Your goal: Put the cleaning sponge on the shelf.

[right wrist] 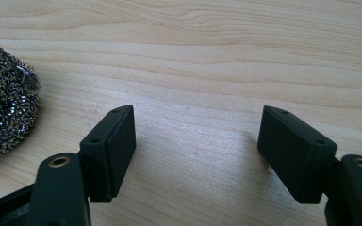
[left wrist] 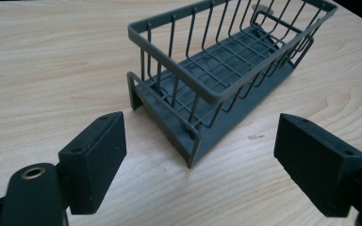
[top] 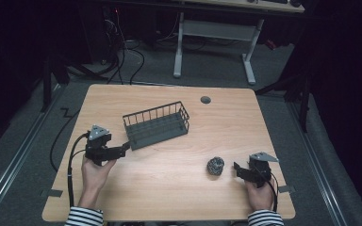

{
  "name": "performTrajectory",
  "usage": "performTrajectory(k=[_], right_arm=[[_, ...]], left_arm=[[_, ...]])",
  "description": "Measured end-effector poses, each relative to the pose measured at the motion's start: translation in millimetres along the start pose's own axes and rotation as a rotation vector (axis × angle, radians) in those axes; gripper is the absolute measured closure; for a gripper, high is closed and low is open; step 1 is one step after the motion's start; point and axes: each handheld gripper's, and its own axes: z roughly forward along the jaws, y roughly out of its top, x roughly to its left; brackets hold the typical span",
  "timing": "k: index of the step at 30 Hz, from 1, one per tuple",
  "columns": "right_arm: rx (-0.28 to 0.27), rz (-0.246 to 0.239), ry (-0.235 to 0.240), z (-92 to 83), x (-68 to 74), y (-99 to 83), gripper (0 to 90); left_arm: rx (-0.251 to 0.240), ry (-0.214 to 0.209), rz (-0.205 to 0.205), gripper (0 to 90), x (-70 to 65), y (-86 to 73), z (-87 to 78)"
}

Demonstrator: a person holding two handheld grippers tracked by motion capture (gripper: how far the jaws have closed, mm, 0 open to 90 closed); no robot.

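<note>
1. The left gripper (top: 125, 149) sits at about 8 o'clock on the wooden table (top: 169, 193). The grey wire basket (top: 156, 125) is just past its tips, at about 1 o'clock from it. They are close but do not touch. In the left gripper view, the basket's near corner (left wrist: 191, 141) sits between the two jaws but farther out, with bare wood in the gap.

2. The left gripper's jaws stand wide apart and hold nothing.

3. The basket is dark grey, long and thin, with upright wire bars all round and a grid floor. It stands upright and a bit slanted on the table, near the middle. Nothing is inside it.

4. The left hand (top: 94, 172) grips the tool from behind. The striped sleeve (top: 84, 216) comes in from 6 o'clock. The tool points toward 3 o'clock.

5. The round steel scrubber (top: 215, 165) lies at about 5 o'clock on the table. It is shiny, tangled wire.

6. The right gripper (top: 236, 168) is just beside the scrubber, at its 3 o'clock side. In the right gripper view the scrubber (right wrist: 4, 99) lies off at 9 o'clock, outside the jaws.

7. The right gripper's jaws are apart, with only bare wood between them.

8. The right hand (top: 259, 193) holds its tool low, pointing toward 9 o'clock.
</note>
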Motion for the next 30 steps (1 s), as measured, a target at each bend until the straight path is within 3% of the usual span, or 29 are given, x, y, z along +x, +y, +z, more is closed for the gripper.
performTrajectory(k=[7, 16, 22, 30], right_arm=[[0.000, 0.000, 0.000, 0.0, 0.1, 0.0, 28.6], [0.000, 0.000, 0.001, 0.0, 0.1, 0.0, 28.6], [-0.002, 0.001, 0.002, 0.1, 0.2, -0.1, 28.6], [-0.002, 0.000, 0.004, 0.0, 0.3, -0.1, 28.6]], left_arm=[[0.012, 0.008, 0.004, 18.1, 0.5, 13.5, 6.3], [0.010, 0.017, -0.022, 19.7, 3.9, 27.9, 18.9], [0.030, 0.049, -0.023, 21.2, 5.5, 42.4, 32.2], [0.064, 0.070, -0.028, 25.2, 5.4, 42.3, 48.9]])
